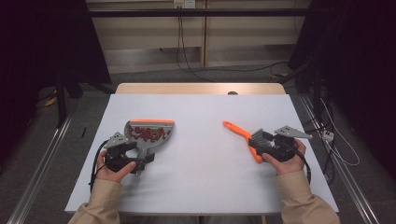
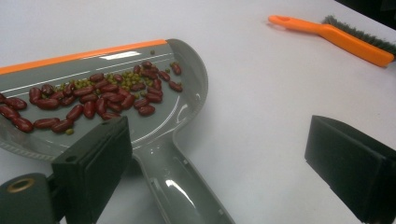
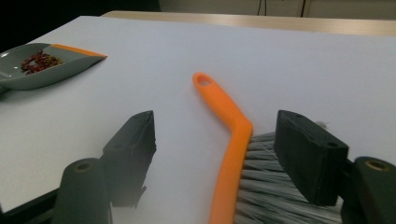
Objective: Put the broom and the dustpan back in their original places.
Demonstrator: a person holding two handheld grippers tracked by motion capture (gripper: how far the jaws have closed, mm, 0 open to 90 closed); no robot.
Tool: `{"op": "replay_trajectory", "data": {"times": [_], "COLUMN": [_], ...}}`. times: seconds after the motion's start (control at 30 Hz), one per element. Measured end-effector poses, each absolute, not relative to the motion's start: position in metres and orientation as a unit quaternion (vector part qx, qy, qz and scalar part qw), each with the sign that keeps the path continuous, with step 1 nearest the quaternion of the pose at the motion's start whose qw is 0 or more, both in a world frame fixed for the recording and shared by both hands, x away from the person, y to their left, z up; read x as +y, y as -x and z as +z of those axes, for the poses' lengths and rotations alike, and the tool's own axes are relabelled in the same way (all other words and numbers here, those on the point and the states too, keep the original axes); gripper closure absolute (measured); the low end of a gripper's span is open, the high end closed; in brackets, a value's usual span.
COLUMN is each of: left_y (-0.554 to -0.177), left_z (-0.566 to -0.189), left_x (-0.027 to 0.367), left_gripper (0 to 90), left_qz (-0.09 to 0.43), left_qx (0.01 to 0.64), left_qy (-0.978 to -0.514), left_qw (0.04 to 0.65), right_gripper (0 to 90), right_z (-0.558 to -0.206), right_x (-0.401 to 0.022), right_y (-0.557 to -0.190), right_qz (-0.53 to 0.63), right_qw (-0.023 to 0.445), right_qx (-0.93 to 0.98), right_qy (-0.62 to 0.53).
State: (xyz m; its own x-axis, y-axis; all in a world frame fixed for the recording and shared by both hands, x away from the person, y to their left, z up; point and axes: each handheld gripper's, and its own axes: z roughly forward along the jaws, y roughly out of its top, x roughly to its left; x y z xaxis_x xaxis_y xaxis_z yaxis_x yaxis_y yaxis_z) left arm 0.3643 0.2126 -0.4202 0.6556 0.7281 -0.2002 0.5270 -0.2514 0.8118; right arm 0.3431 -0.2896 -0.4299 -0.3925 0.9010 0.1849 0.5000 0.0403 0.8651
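High view. A white table carries a grey dustpan with an orange front lip at about 9 o'clock from the table's middle, and an orange brush at about 3 o'clock. The dustpan holds red beans; its handle runs toward 6 o'clock, into the left gripper. The brush handle points to 10 o'clock, its bristle end lying at the right gripper. Each tool lies nearest its own hand; the two tools are well apart.

Left gripper view. The left gripper stands with jaws wide apart and the pads pressing on nothing. The dustpan handle passes between them, close beside the left jaw and clear of the right one. Red beans mixed with small green ones lie across the pan floor. The brush lies off at 1 o'clock.

Right gripper view. The right gripper is likewise parted. The brush lies lengthwise between the jaws, its long axis running from 6 to 12 o'clock, with the bristles next to the right jaw; whether they touch it cannot be told. The left jaw is clear of the handle. The dustpan lies at 10 o'clock. Judged from this, both tools rest on the table unheld, so any next grasp needs only a closing of the jaws.
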Motion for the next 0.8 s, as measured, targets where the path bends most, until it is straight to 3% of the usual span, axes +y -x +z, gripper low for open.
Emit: {"op": "replay_trajectory", "data": {"times": [0.8], "left_y": [-0.353], "left_z": [-0.429], "left_x": [0.237], "left_gripper": [7.1], "left_qz": [0.107], "left_qx": [0.374], "left_qy": [-0.797], "left_qw": [0.463], "right_gripper": [21.7], "right_z": [-0.442], "right_x": [-0.301], "right_y": [-0.318], "right_qz": [0.465], "right_qw": [0.199], "right_qx": [0.704], "right_qy": [-0.499]}}
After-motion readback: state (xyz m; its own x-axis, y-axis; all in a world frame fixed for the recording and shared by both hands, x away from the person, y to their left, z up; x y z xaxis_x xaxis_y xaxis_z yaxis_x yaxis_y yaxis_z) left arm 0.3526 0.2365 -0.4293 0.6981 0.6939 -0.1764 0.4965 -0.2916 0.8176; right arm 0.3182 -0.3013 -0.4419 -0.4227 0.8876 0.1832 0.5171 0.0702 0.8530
